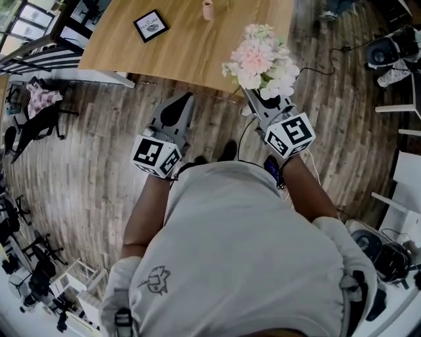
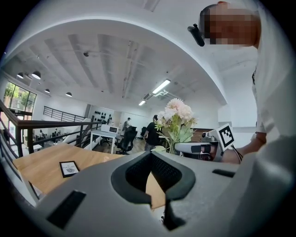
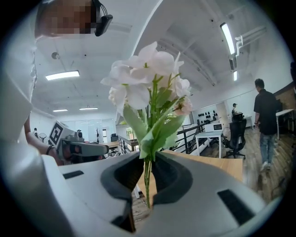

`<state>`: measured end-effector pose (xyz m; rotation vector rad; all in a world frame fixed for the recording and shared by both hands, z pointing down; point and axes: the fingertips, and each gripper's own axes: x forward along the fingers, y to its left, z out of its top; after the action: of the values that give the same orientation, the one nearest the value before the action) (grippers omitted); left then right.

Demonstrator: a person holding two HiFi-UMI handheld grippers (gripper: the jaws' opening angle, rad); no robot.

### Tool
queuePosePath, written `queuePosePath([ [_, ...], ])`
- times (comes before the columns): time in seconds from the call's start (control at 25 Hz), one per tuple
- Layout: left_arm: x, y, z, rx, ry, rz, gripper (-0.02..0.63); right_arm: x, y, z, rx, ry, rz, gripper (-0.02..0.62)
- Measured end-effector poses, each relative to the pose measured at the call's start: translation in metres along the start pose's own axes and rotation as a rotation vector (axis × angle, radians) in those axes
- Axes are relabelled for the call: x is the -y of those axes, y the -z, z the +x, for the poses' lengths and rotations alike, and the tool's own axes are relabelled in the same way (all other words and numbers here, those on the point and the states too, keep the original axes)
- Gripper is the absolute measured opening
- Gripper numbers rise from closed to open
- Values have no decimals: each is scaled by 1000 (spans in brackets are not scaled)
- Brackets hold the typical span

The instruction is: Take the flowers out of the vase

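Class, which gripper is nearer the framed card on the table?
Left. The left gripper hangs short of the framed card; the right gripper, holding the flowers, is farther right.

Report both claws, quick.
Left claw: closed, empty.
Right claw: closed on the flowers, gripping their stems.

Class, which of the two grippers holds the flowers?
The right gripper: its jaws pinch the stems of the flowers. The left gripper is shut on nothing.

The pink-and-white flowers (image 1: 261, 61) are standing upright on thin green stems, clear of the small pink vase (image 1: 208, 9), at its four o'clock.
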<state>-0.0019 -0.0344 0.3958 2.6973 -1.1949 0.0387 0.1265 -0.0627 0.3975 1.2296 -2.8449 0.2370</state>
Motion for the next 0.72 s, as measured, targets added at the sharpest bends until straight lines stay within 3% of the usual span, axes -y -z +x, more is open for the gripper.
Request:
queuePosePath([
  [0.32, 16, 0, -42, 4, 40, 11, 3, -38, -1, -30, 1, 28, -23, 57],
  [0.72, 21, 4, -117, 18, 75, 16, 3, -118, 6, -44, 7, 49, -31, 57],
])
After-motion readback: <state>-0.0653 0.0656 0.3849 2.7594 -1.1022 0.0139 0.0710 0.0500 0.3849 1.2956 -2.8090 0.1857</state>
